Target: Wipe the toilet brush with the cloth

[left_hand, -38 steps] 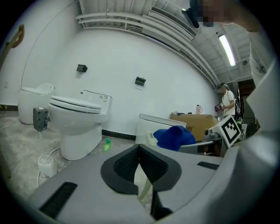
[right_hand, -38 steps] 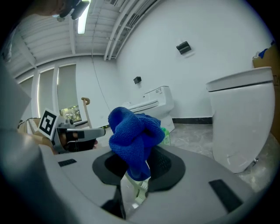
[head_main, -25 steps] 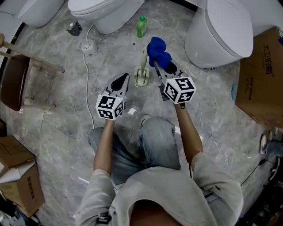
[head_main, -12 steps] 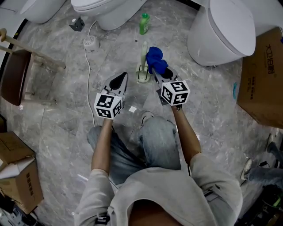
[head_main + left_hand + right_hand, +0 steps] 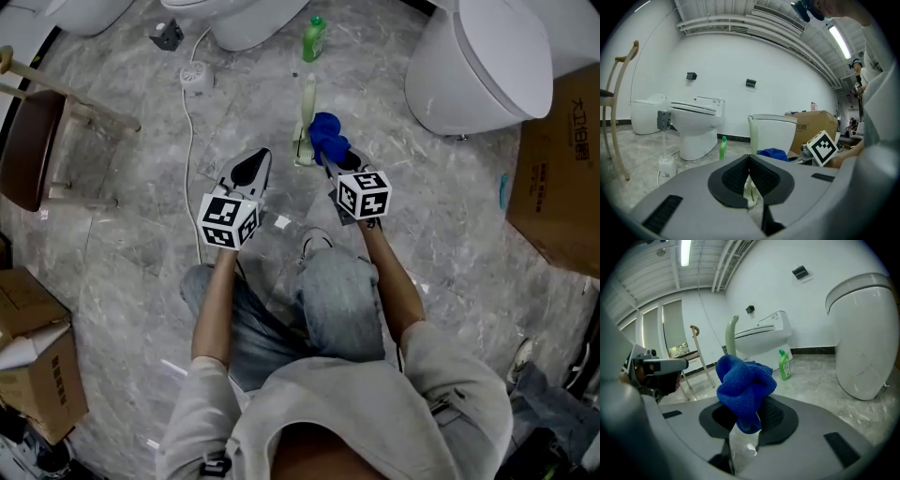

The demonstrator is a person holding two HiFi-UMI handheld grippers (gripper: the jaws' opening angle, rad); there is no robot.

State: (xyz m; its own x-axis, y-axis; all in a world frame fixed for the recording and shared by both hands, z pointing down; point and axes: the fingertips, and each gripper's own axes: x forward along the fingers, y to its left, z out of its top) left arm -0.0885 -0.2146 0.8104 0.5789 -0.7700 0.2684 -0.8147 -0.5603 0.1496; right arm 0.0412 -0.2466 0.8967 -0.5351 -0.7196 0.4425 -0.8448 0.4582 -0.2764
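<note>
The pale green toilet brush (image 5: 307, 111) stands upright in its holder (image 5: 302, 153) on the marble floor. Just right of its handle hangs a bunched blue cloth (image 5: 326, 136), and my right gripper (image 5: 337, 156) is shut on it. In the right gripper view the cloth (image 5: 743, 385) fills the jaws, with the brush handle (image 5: 731, 336) behind it. My left gripper (image 5: 255, 162) hovers left of the holder, shut with nothing in it. In the left gripper view the gripper (image 5: 749, 158) points at the brush handle (image 5: 753, 136) and the cloth (image 5: 773, 153).
A green bottle (image 5: 313, 39) stands beyond the brush. White toilets sit at the right (image 5: 478, 66) and at the top (image 5: 248, 21). A wooden chair (image 5: 28, 150) is at the left, with cardboard boxes at the right (image 5: 562, 169) and lower left (image 5: 33, 347). A white cable (image 5: 190, 141) crosses the floor.
My right gripper has brought the blue cloth down and in toward the brush handle, just above the holder. The left gripper has stayed beside the holder.
</note>
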